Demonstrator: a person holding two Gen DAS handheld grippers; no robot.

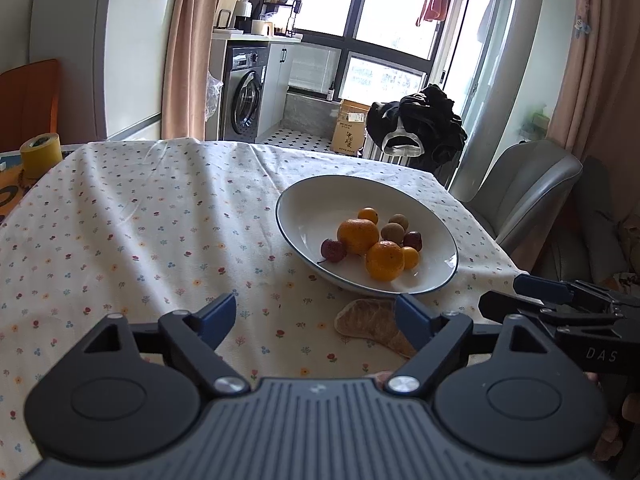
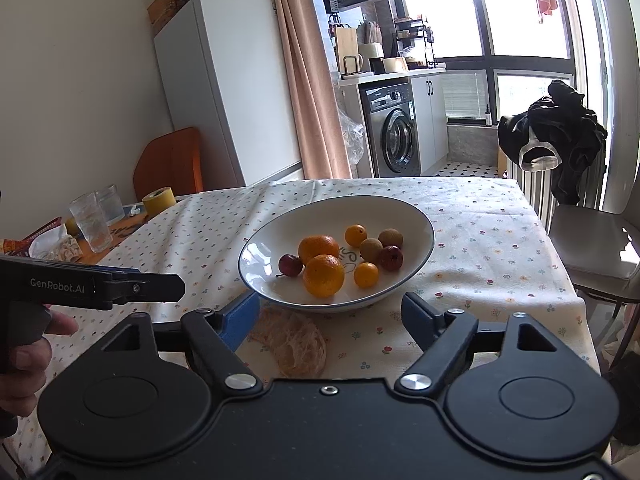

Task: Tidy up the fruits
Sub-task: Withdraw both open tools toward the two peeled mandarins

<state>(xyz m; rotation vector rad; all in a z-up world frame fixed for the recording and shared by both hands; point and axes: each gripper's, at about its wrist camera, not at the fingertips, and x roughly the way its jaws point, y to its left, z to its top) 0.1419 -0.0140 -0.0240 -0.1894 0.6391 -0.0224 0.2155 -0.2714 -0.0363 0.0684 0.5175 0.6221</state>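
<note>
Just peel (image 2: 294,344) between open jaws

Item count, referenced to the bowl (image 2: 416,216):

- Bowl: one, on the worktop (image 2: 480,220).
- Oranges, large: two, inside the bowl (image 2: 323,275) (image 2: 318,249).
- Small orange fruits: two, inside the bowl (image 2: 366,275) (image 2: 355,235).
- Dark red fruits: two, inside the bowl (image 2: 291,265) (image 2: 391,258).
- Brown round fruits: two, inside the bowl (image 2: 371,249) (image 2: 390,238).
- Peel piece (image 2: 296,344): one, on the worktop just in front of the bowl.
- Drinking glasses: two, far left of the bowl (image 2: 91,222) (image 2: 110,202).
- Yellow tape roll (image 2: 159,201): one, left of the bowl.
</note>
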